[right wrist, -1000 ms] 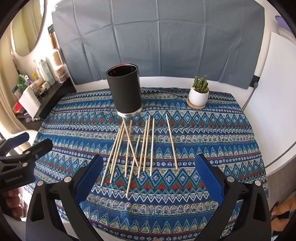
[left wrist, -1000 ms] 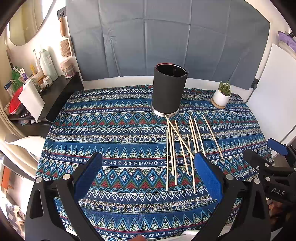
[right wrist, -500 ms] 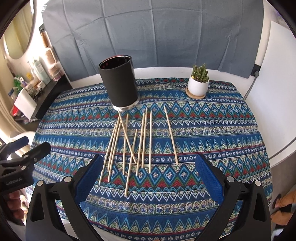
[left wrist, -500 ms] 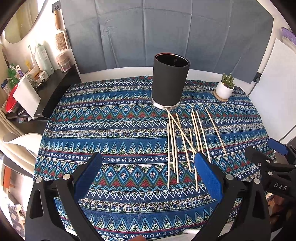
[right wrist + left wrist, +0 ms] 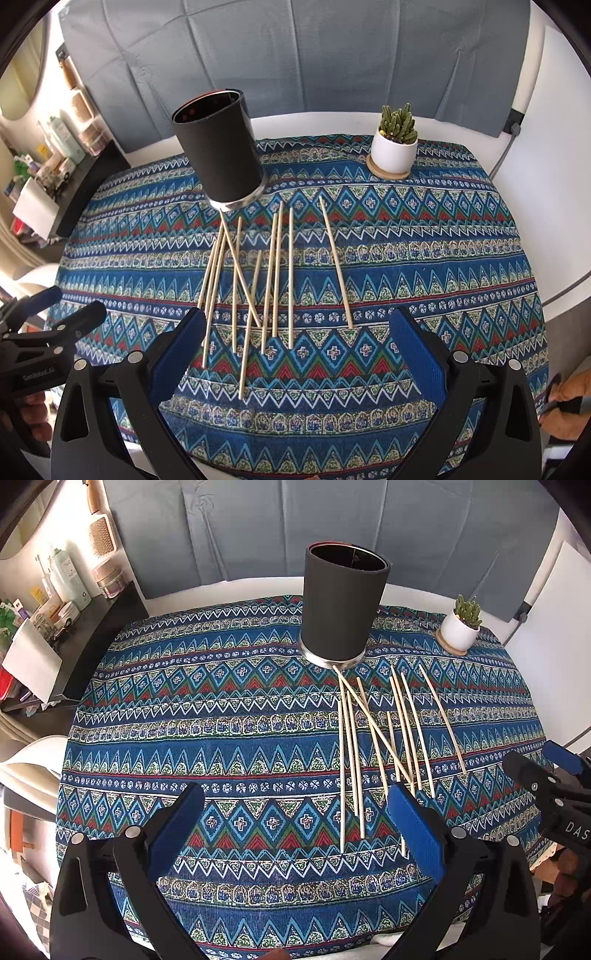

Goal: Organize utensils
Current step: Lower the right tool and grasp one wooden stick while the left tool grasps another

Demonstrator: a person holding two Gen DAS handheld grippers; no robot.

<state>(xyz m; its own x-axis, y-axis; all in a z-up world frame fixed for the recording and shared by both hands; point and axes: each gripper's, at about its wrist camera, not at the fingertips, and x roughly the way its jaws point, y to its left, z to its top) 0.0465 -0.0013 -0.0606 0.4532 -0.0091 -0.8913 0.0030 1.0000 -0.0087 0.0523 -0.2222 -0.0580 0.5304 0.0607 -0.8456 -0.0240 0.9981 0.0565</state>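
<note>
Several thin wooden sticks (image 5: 373, 746) (image 5: 258, 280) lie loosely side by side on the patterned blue tablecloth (image 5: 221, 716) (image 5: 424, 258), some crossing. Just behind them a black cylindrical holder (image 5: 341, 605) (image 5: 218, 151) stands upright, its mouth open. My left gripper (image 5: 295, 830) hovers open over the near cloth, its right finger overlapping the sticks' near ends. My right gripper (image 5: 295, 350) is open too, above the near ends of the sticks, nothing between its fingers. Each gripper shows at the edge of the other's view.
A small cactus in a white pot (image 5: 460, 629) (image 5: 394, 147) sits on a coaster at the back right. A dark shelf (image 5: 85, 642) with bottles and jars stands left of the table. A grey cloth (image 5: 295, 62) hangs behind. A white board (image 5: 554, 635) leans at right.
Both grippers have moved forward and a little lower toward the sticks and holder, which now look larger. Both stay open. The sticks and the holder have not moved.
</note>
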